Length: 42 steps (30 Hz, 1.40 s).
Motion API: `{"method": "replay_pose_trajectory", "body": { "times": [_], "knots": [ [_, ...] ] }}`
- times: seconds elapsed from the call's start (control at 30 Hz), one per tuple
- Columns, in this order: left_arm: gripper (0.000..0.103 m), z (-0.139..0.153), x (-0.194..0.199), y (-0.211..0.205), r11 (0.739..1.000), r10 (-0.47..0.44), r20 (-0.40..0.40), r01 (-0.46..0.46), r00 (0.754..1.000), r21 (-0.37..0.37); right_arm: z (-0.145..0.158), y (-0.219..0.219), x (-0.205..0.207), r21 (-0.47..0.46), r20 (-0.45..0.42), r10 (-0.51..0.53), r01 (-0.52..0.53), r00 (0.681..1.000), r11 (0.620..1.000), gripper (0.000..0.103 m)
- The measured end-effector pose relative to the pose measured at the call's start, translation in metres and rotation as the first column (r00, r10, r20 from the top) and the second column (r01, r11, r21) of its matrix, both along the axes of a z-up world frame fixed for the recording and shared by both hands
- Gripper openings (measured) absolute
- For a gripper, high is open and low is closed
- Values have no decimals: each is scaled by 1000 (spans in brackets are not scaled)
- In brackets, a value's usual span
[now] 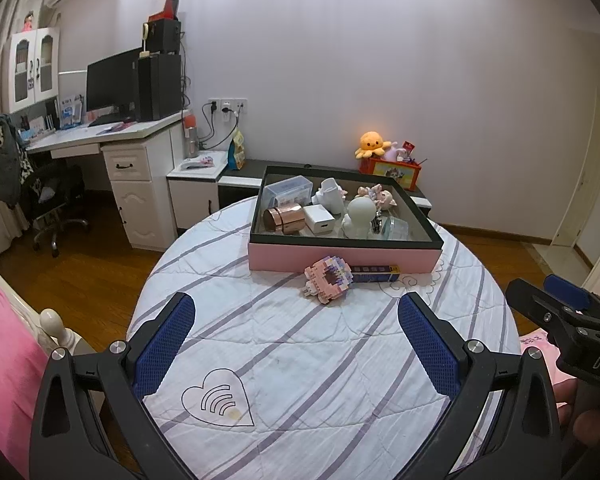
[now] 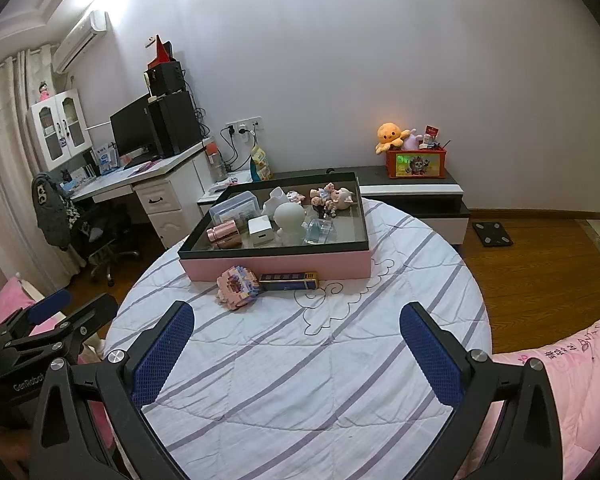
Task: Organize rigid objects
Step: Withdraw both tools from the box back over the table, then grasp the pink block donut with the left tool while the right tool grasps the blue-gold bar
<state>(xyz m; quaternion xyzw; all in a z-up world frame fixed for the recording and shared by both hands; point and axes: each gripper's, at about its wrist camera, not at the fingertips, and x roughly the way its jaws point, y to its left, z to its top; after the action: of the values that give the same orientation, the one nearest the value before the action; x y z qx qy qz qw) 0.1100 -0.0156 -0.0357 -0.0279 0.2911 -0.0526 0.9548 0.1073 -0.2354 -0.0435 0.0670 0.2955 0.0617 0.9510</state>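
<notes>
A pink box [image 1: 340,258] [image 2: 276,264] with a black rim stands at the far side of the round table. It holds a copper cylinder [image 1: 284,218], a white cube [image 1: 319,220], a white round-headed figure [image 1: 358,216], a clear case and small dolls. In front of it lie a pink block-built toy [image 1: 328,280] [image 2: 238,286] and a dark blue rectangular box [image 1: 374,274] [image 2: 290,281]. My left gripper [image 1: 296,332] is open over the near cloth, nothing between its fingers. My right gripper [image 2: 298,338] is open too, also empty and short of both loose objects.
A striped white cloth [image 1: 300,360] covers the table. The right gripper's body [image 1: 560,320] shows at the left view's right edge. Pink bedding [image 2: 560,380] lies right, a desk with monitor [image 1: 112,80] and chair left, a low cabinet with toy crate [image 2: 416,164] behind.
</notes>
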Motion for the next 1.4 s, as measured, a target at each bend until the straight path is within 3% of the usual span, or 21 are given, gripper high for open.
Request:
{"method": "replay_pose_trajectory", "body": {
  "times": [0.43,0.77,1.3,1.4],
  "knots": [
    [103,-16,20,-9,1000,-6,-49,6,999,1,-13,-7,18,-1,-37,-12,12,999,1000,103],
    [103,-49,71,-26,1000,-28,-133,28,991,-7,-37,-18,51,-1,-106,-33,33,994,999,103],
    [102,-119,169,-55,1000,-10,-289,16,957,21,-89,-32,111,11,-236,-44,48,971,999,103],
    [96,-125,178,-54,1000,-18,-299,16,954,-12,-95,-32,118,9,-250,-43,46,967,999,103]
  ]
}}
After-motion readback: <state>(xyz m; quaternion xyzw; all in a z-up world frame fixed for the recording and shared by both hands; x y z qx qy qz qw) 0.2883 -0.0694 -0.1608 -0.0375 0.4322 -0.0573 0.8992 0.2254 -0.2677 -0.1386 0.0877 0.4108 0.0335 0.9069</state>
